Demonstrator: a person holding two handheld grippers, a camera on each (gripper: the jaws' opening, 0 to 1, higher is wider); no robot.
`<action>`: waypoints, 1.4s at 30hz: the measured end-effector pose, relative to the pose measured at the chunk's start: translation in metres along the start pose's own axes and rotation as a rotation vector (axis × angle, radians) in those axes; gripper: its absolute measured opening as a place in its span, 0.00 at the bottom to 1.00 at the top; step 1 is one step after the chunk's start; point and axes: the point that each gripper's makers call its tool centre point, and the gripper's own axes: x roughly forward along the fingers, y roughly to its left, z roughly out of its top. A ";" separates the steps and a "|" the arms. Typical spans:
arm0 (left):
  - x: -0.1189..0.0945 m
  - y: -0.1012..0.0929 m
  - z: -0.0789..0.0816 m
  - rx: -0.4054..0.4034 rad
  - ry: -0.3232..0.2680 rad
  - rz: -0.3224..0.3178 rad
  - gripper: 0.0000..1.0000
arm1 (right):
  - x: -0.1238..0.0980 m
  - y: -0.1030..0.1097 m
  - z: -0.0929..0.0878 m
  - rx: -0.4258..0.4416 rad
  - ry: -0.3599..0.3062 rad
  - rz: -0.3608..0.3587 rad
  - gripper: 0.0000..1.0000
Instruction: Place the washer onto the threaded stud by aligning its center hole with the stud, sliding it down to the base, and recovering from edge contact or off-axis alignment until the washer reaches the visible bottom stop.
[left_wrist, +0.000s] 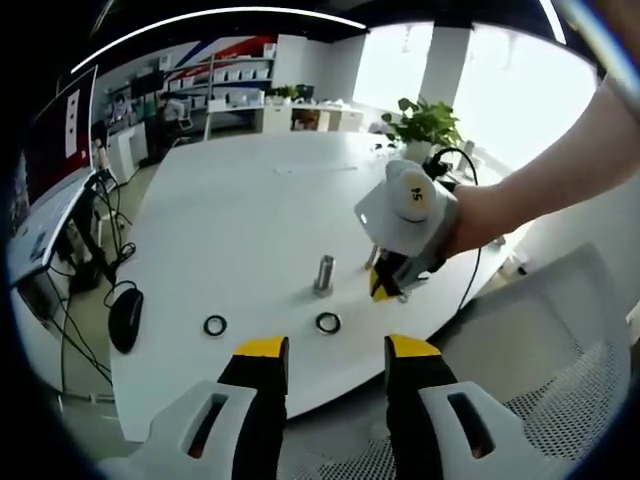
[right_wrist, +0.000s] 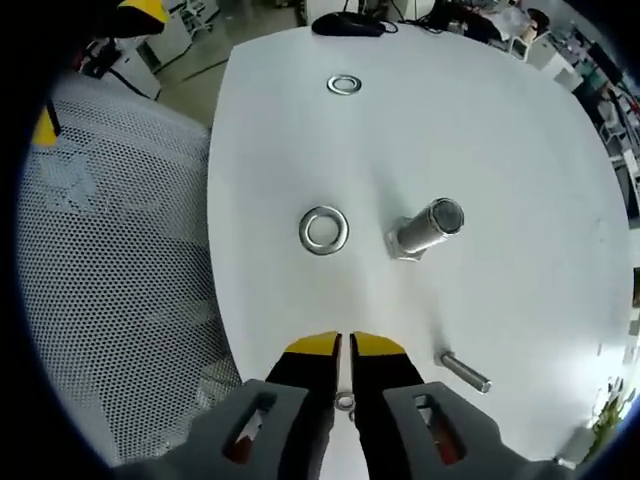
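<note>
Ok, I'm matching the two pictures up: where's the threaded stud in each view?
Left gripper view: the stud stands upright just below centre, above the gap between the jaws.
Right gripper view: the stud is right of centre, leaning toward the upper right.
Shared landmark: the washer lying flat beside it.

1. A dark two-digit mark stood on the round yellow sticker atop the right gripper in the left gripper view; it seemed to read "54", though too blurred to be sure
2. No other text was legible
</note>
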 end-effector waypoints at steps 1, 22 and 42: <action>0.000 0.000 0.000 -0.001 0.000 -0.001 0.36 | 0.000 0.000 0.000 0.002 0.000 0.002 0.09; 0.000 0.001 -0.001 0.002 0.007 0.010 0.36 | -0.002 0.001 0.008 0.020 -0.025 0.006 0.18; 0.000 0.002 -0.001 0.001 0.007 0.015 0.36 | -0.001 0.003 0.017 0.007 -0.042 0.008 0.24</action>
